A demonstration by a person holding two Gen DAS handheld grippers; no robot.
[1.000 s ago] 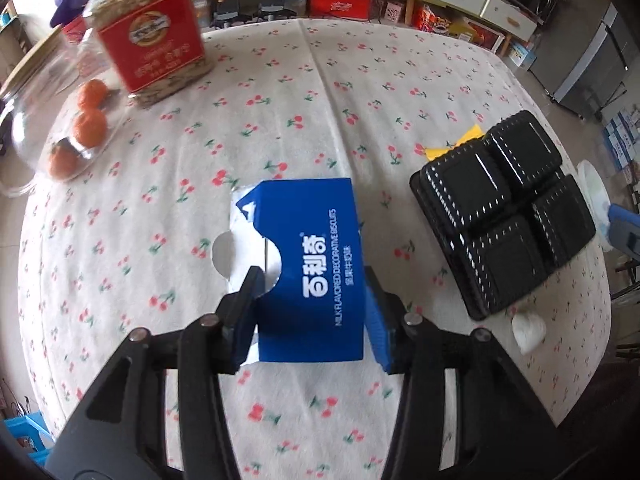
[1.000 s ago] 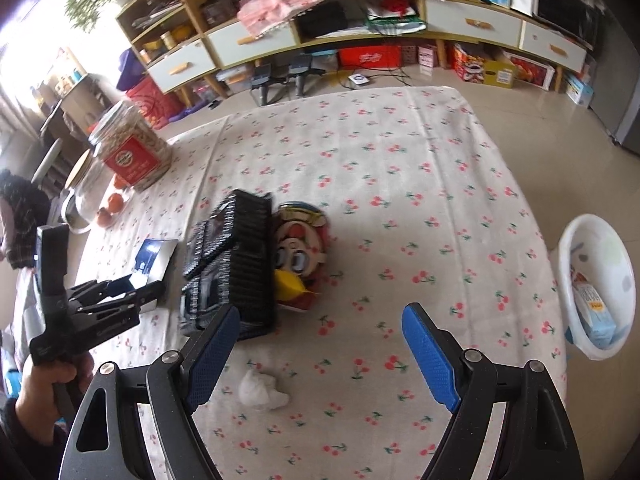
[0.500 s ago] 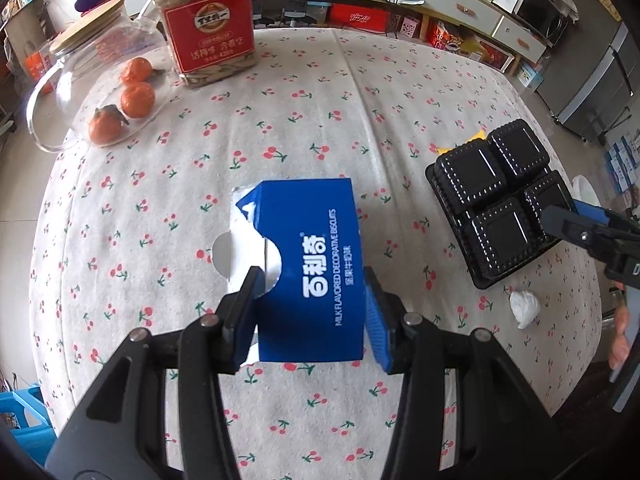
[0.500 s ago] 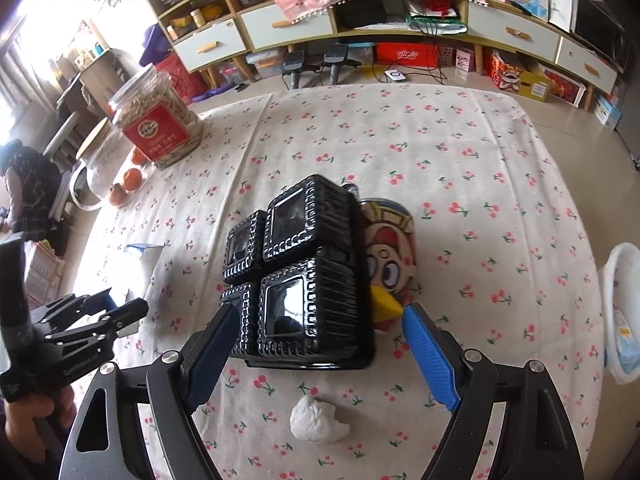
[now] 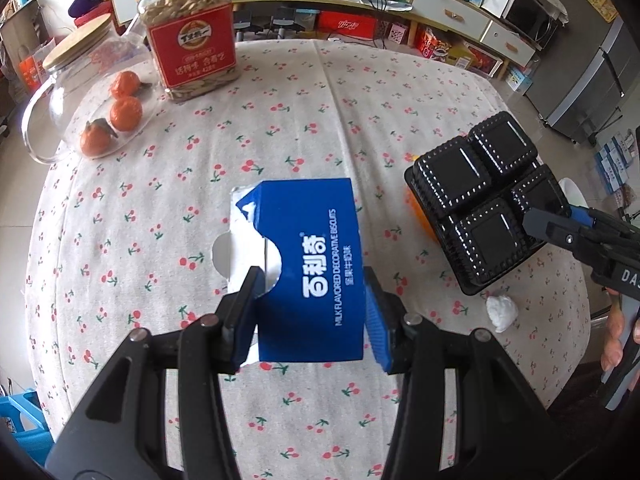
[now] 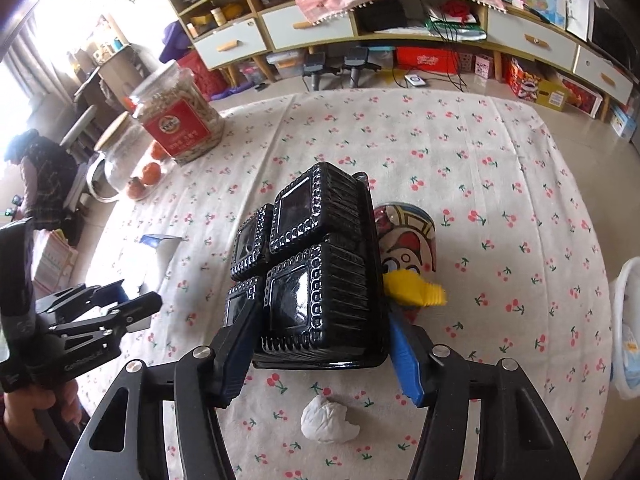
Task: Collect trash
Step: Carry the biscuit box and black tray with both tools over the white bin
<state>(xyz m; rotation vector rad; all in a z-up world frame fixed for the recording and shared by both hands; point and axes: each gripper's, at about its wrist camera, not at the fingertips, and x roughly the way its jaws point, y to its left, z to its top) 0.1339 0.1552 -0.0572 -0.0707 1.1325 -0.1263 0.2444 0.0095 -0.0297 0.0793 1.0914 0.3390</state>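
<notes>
Two grippers work a cherry-print tablecloth (image 5: 280, 92) strewn with snack litter, each taking its own piece so both can go to a bin in one trip. Biggest of the trash is a black four-cell plastic tray (image 6: 316, 268), lying upside down on a cartoon-printed round wrapper (image 6: 408, 236) with a yellow scrap (image 6: 412, 288) at its edge. The right gripper (image 6: 320, 344) has its blue-padded jaws closed to the tray's near end, apparently pressing both sides; whether the tray has left the cloth cannot be told. Next in size, a torn blue biscuit box (image 5: 312, 264) sits clamped across its width in the left gripper (image 5: 310, 312), jaws narrowed onto the cardboard, the ripped flap pointing away. A small white crumpled tissue (image 6: 328, 420) lies untouched on the cloth just in front of the tray, likely the next pickup. A white basket (image 6: 624, 320) beside the table's right edge, already holding packets, looks like the destination. The seed jar (image 5: 188, 36) and oranges (image 5: 120, 116) stand well apart at the far left, evidently not trash.
</notes>
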